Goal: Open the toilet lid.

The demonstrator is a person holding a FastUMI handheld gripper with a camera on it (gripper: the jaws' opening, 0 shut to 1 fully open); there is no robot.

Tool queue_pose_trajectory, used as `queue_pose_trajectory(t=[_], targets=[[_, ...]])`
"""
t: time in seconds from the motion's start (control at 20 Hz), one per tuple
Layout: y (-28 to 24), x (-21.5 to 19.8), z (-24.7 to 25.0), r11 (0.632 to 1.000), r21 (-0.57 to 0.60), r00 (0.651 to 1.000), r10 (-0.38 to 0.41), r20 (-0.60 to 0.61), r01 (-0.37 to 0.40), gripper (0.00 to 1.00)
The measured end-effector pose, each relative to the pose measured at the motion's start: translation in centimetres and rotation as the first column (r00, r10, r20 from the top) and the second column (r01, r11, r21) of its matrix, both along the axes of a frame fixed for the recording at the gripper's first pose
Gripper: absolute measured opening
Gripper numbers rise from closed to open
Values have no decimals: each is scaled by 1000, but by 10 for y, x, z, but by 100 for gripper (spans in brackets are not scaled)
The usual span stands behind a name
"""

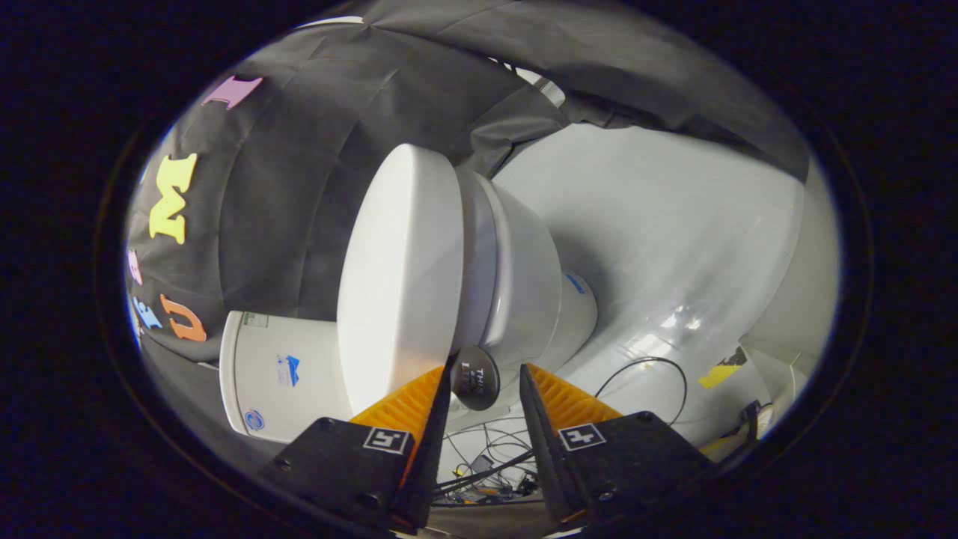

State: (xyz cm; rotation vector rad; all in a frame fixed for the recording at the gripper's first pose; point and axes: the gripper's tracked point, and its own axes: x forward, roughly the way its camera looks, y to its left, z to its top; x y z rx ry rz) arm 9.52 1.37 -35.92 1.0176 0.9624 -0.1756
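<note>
jaws (485,378) spread, gripping nothing | round dark tab (474,388) between tips | toilet lid (397,277) closed on bowl (520,277)

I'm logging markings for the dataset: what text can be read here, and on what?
Dark disc at the toilet lid edge, between the open gripper's jaws: print too blurred to read.
Tank stickers: too small to read.
Square markers on the gripper: patterns, no words.

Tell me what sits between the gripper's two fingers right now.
In the gripper view, a small dark round knob on the toilet lid's edge sits between the open gripper's fingertips, close against one finger; neither finger visibly presses it.
</note>
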Motion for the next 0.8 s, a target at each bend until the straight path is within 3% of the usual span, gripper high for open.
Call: queue_pose_trajectory(t=[0.2, 0.45, 0.6, 0.8], targets=[[3, 6, 2, 999, 32, 1000, -4, -4, 4, 37], [-1, 6, 5, 996, 69, 999, -47, -21, 48, 32], [-4, 6, 10, 990, 116, 997, -76, -25, 78, 19], [2, 6, 16, 995, 94, 999, -45, -16, 46, 12]])
